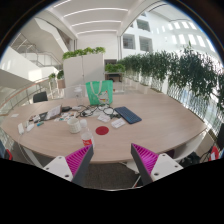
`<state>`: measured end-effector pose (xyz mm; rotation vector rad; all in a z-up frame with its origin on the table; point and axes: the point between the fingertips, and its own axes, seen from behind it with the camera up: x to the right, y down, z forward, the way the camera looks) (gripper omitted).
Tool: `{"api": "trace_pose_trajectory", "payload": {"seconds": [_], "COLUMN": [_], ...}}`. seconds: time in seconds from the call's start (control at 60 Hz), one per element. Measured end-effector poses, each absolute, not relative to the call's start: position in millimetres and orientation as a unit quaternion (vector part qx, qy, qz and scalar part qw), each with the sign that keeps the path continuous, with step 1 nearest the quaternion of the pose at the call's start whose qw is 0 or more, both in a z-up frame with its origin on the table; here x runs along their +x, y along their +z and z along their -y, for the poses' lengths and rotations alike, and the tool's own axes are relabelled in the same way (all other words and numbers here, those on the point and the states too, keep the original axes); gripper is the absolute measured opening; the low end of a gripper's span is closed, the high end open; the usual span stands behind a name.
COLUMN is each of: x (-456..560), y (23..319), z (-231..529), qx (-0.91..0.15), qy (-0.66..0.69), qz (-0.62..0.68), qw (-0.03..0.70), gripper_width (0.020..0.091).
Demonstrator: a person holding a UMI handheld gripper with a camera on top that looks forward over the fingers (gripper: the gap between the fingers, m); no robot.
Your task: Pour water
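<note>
On the far left of the surface (150, 115), well beyond the tool (111, 160), clutter lies: dark items and papers (45, 116), too small to tell apart. Near the middle, white cups or vessels (78, 124) stand grouped, likely the pouring things; which holds water I cannot tell. Just right of them lies a red disc (101, 130), then a dark blue book (127, 115) lying flat. Behind, a green object (98, 93) stands at the far edge. Plants (170, 68) line the right. Tool is wide, pink pads (77, 158) apart, nothing held, hovering before the near edge.
</note>
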<state>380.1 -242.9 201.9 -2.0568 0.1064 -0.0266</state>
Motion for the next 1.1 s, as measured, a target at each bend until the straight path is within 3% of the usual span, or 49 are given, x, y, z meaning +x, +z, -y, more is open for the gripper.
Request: {"api": "trace_pose_trajectory", "payload": {"seconds": [0.017, 0.033, 0.05, 0.117, 0.267, 0.483, 0.95, 1.1], "x": [382.4, 383.3, 385.7, 386.2, 396.7, 409.6, 259.2, 258.3], "y": [201.1, 201.9, 201.6, 202.4, 205.8, 189.6, 79.7, 65.4], "z": [269.5, 243.2, 269.7, 251.7, 291.6, 260.5, 126.2, 68.3], "qx": [-0.856, -0.856, -0.855, -0.852, -0.855, -0.850, -0.803, -0.790], "qy": [-0.011, -0.012, -0.012, -0.021, -0.047, -0.032, 0.058, 0.027], "qz": [-0.048, -0.051, -0.053, -0.058, -0.064, -0.043, 0.020, -0.005], "qw": [0.514, 0.515, 0.516, 0.520, 0.513, 0.525, 0.593, 0.613], "gripper_width": [0.0841, 0.0842, 0.0842, 0.0843, 0.0843, 0.0835, 0.0839, 0.0844]}}
